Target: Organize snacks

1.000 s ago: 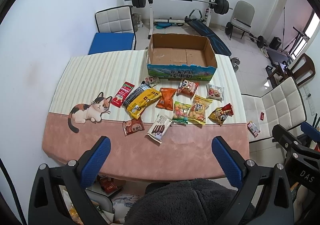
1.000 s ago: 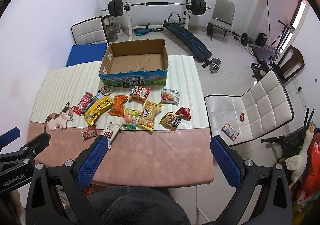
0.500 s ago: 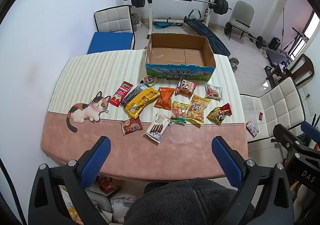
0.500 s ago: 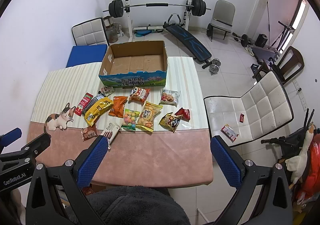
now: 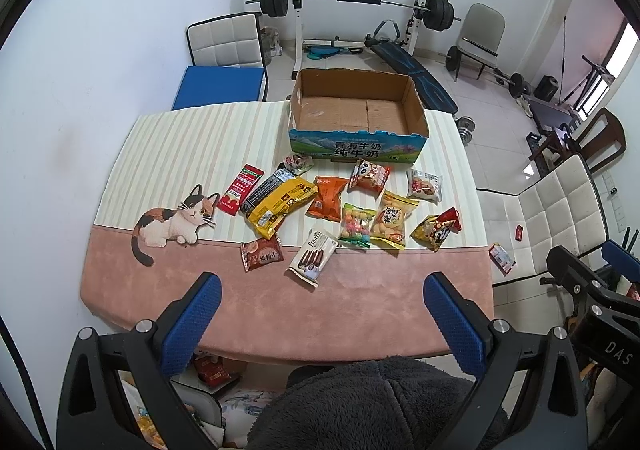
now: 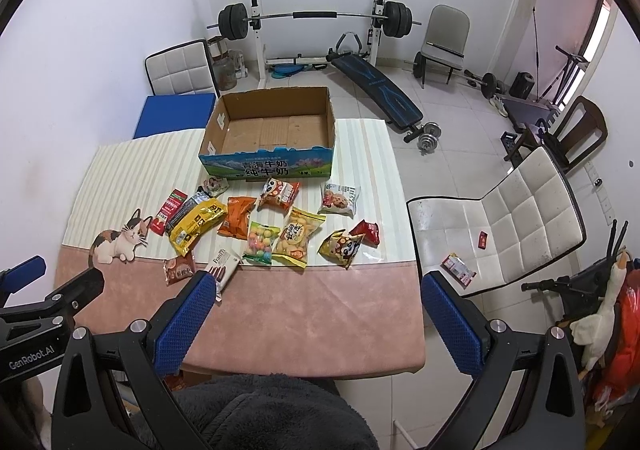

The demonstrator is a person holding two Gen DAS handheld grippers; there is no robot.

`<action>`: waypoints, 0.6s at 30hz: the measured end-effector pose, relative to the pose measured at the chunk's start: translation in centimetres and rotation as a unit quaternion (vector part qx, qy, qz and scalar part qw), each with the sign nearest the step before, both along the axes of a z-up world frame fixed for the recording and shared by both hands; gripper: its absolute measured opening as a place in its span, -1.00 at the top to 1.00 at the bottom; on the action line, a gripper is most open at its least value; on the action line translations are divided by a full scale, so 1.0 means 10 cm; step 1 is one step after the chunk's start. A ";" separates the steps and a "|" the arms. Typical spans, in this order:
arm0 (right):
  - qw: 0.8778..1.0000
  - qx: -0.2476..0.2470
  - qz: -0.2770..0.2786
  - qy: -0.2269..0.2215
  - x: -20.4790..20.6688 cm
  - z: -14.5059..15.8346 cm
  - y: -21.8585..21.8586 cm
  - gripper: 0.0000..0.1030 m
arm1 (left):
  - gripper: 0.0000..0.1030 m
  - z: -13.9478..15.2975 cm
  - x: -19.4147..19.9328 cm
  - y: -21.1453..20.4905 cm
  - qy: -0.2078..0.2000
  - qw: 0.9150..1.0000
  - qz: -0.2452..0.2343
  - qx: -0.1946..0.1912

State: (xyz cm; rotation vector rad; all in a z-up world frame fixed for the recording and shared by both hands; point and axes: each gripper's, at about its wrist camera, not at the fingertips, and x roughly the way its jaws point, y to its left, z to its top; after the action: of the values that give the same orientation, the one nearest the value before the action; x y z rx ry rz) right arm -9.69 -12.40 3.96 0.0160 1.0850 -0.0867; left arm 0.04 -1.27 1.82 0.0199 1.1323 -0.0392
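The snack packets [image 5: 352, 205] lie scattered in a loose band across the middle of the frame, on the striped part of the table [image 5: 360, 310], none of them in the box. Among them are a yellow bag [image 5: 280, 197], an orange bag [image 5: 326, 195], a bag of coloured balls [image 5: 356, 223] and a white chocolate-stick pack [image 5: 314, 256] that lies across onto the pink strip nearer the camera. Just above them, at upper centre, stands the open cardboard box [image 5: 356, 117], its inside bare. A cat picture [image 5: 172, 219] sits at centre left on the cloth. At the bottom of each view both tools, left tool [image 5: 320, 314] and right tool [image 6: 316, 318], hang over the near table edge, blue pads spread wide with nothing between them. Gym equipment [image 5: 352, 1] stands along the far wall.
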 end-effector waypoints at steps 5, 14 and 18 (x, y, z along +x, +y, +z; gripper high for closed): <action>1.000 -0.001 0.004 -0.002 -0.02 0.02 0.04 -1.00 | -1.00 0.01 -0.01 -0.03 -0.002 1.000 0.001 -0.001; 1.000 0.000 0.004 -0.004 -0.06 -0.01 0.06 -1.00 | -1.00 0.03 0.00 -0.04 -0.006 1.000 0.003 -0.003; 1.000 0.000 0.004 -0.004 -0.06 -0.01 0.06 -1.00 | -1.00 0.04 0.00 -0.03 -0.006 1.000 0.003 -0.004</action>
State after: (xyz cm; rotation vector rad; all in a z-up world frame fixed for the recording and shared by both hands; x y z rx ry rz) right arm -10.34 -11.75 3.87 0.0118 1.0763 -0.0785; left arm 0.06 -1.55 2.21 0.0105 1.1197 -0.0385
